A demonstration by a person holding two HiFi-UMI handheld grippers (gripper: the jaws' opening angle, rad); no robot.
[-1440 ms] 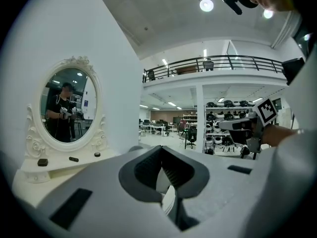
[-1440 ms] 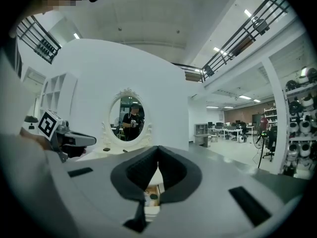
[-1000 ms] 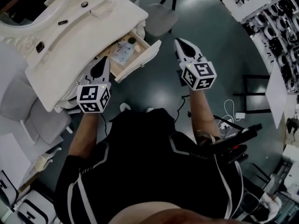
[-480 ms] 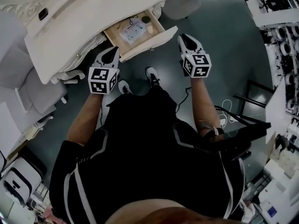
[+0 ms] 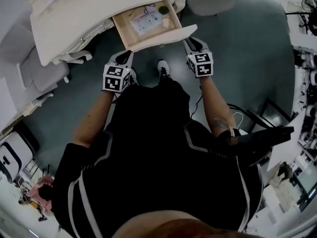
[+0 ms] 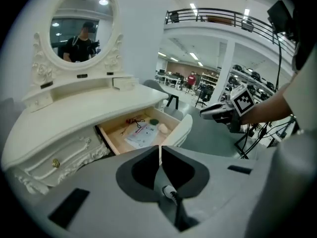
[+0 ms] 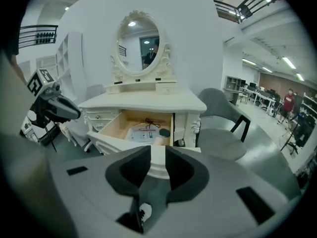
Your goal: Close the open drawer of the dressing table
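Jaws of left gripper (image 5: 122,57) are seen closed together, nothing between; right gripper (image 5: 191,43) jaws are held slightly apart. Drawer (image 5: 161,37) of dressing table (image 5: 74,14) is found pulled open, just ahead of both grippers.

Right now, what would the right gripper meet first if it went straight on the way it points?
Probably the drawer front, seen between the right gripper's parted jaws; distance unclear.
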